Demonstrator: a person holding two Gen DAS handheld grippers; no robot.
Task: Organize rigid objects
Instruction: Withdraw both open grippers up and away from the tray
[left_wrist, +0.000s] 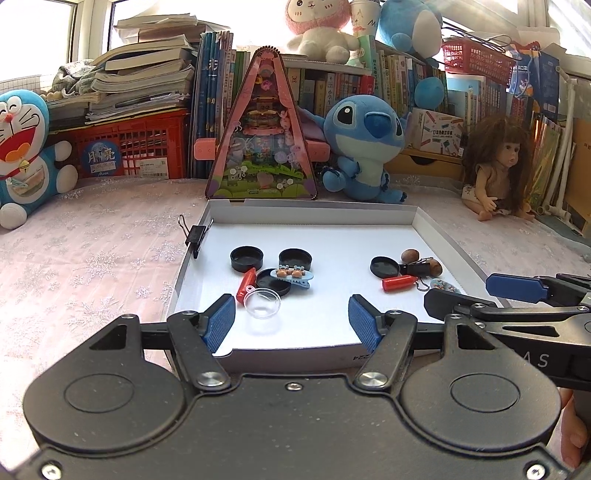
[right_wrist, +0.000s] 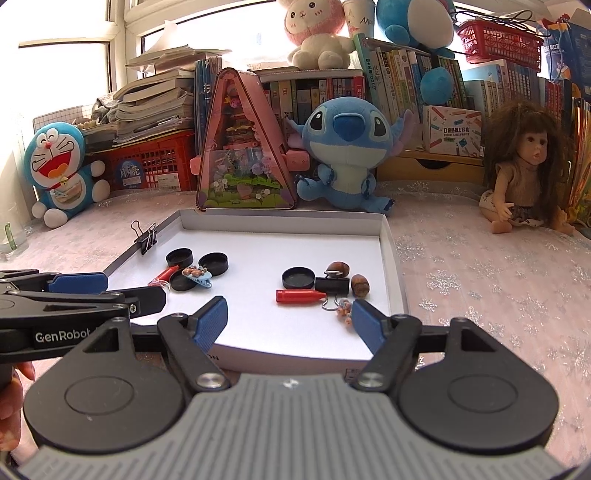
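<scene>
Grippers hover over the near edge of a white tray (left_wrist: 369, 214), side by side: the left gripper (left_wrist: 291, 317) and right gripper (right_wrist: 288, 317) both gape with nothing between the pads. Toward the tray's left edge lie black caps (left_wrist: 246, 258), a red bottle (left_wrist: 246, 284), a blue clip (left_wrist: 291, 277) and a clear cup (left_wrist: 262, 302); toward the right edge, a cap (right_wrist: 298, 277), red bottle (right_wrist: 301, 296), binder clip (right_wrist: 331, 285) and nuts (right_wrist: 360, 285).

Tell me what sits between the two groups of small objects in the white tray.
Nothing. Between the blue hair clip in the left group and the lone black cap in the right group, only bare white tray floor shows. The right wrist view shows it best.
</scene>
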